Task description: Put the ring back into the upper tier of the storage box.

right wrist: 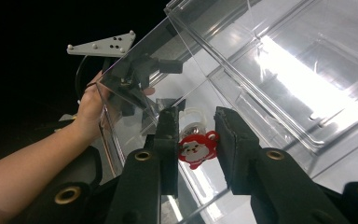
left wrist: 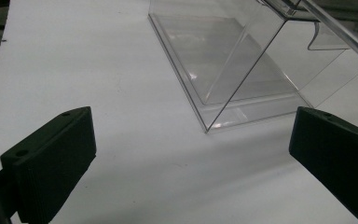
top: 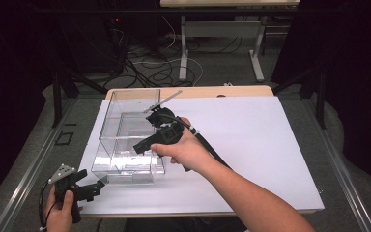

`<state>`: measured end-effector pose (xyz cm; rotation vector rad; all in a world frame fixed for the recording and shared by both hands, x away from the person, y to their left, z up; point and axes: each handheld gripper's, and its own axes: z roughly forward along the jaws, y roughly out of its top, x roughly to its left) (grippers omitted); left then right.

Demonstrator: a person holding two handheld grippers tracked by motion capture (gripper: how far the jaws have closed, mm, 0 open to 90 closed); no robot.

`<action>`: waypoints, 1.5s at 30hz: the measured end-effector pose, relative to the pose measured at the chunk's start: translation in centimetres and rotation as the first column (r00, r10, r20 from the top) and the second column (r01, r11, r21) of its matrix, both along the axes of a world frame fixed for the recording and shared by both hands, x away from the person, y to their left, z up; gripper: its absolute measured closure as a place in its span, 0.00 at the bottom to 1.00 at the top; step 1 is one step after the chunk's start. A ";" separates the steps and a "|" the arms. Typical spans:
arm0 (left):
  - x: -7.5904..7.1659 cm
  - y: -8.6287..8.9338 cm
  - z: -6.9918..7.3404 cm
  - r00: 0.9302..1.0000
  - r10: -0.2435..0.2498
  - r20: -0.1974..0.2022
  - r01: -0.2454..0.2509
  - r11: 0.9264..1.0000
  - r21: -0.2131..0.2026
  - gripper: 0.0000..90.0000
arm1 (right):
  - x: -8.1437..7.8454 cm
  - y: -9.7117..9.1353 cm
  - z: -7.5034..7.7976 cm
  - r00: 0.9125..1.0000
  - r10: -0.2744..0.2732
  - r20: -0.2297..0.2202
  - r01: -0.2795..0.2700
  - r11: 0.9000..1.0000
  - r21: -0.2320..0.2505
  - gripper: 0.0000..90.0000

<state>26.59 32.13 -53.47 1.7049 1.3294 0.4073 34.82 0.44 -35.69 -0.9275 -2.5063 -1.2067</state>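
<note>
1. White sheet [top: 251, 145] covers the table.
2. Clear box [top: 128, 140] lies on its left part.
3. Right gripper [right wrist: 195, 135] reaches into the box, jaws narrow around a red charm [right wrist: 196, 148]; contact unclear.
4. Left gripper [left wrist: 191, 154] waits near the box corner, jaws wide.

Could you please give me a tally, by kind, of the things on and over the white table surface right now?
Clear plastic boxes: 1
Red-and-white charms, between the right gripper's jaws: 1
Handheld grippers: 2, the left gripper and the right gripper
Total: 4
</note>
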 end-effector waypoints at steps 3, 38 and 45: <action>0.0 0.0 0.0 1.000 -0.001 0.000 0.001 1.000 0.000 0.01 | -0.1 0.5 -0.1 1.000 -0.011 -0.015 0.011 1.000 -0.009 0.79; 0.0 0.1 0.0 1.000 -0.002 0.004 0.002 1.000 -0.004 0.01 | -0.5 3.6 -1.5 0.999 0.047 0.003 -0.047 0.998 -0.043 0.78; 0.0 0.1 0.0 1.000 0.002 0.002 -0.002 1.000 -0.005 0.01 | -0.6 4.0 -1.7 0.999 0.052 0.000 -0.052 0.998 -0.037 0.77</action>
